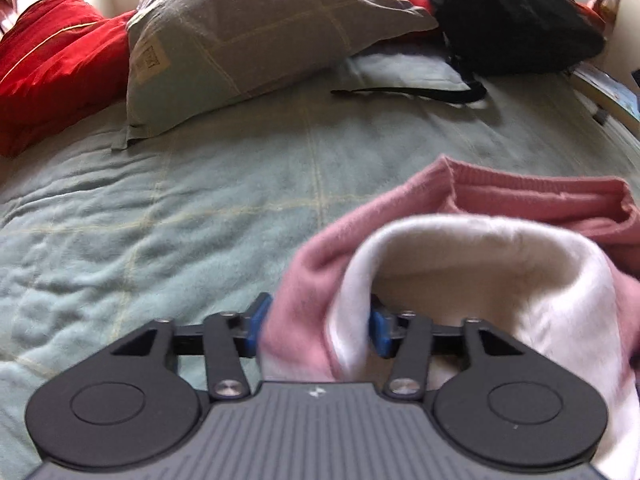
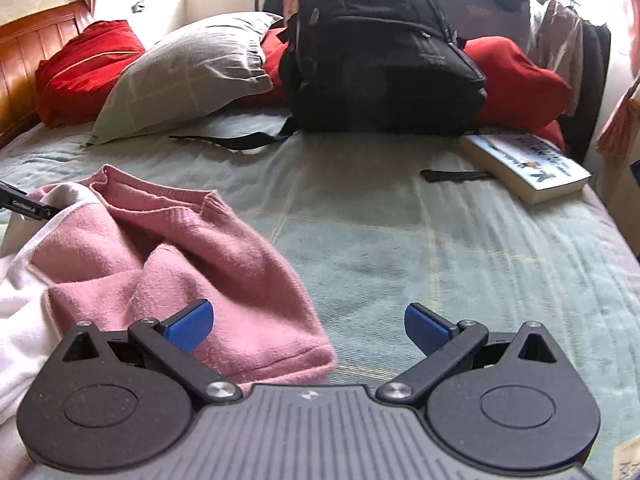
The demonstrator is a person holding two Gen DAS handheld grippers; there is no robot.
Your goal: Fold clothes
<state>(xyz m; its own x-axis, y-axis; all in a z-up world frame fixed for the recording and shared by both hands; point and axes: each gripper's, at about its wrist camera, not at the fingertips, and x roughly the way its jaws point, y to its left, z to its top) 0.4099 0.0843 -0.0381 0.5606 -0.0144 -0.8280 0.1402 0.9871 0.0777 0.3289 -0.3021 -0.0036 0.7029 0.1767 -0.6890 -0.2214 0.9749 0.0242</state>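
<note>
Pink-and-white sweater [image 2: 192, 264] crumpled on the green bedspread [image 2: 440, 248], left gripper [image 1: 318, 328] jaws around a fold, whether clamped unclear, right gripper [image 2: 308, 326] released, spread wide above the sweater's edge

a black backpack [image 2: 380, 52] stands at the far side of the bed, its strap [image 2: 228, 140] trailing flat on the green bedspread [image 2: 440, 240]. a grey-green pillow [image 2: 188, 76] leans beside it, partly over a red cushion [image 2: 86, 68]. a paperback book [image 2: 524, 168] lies flat to the right. a wooden headboard [image 2: 28, 60] stands at left.
</note>
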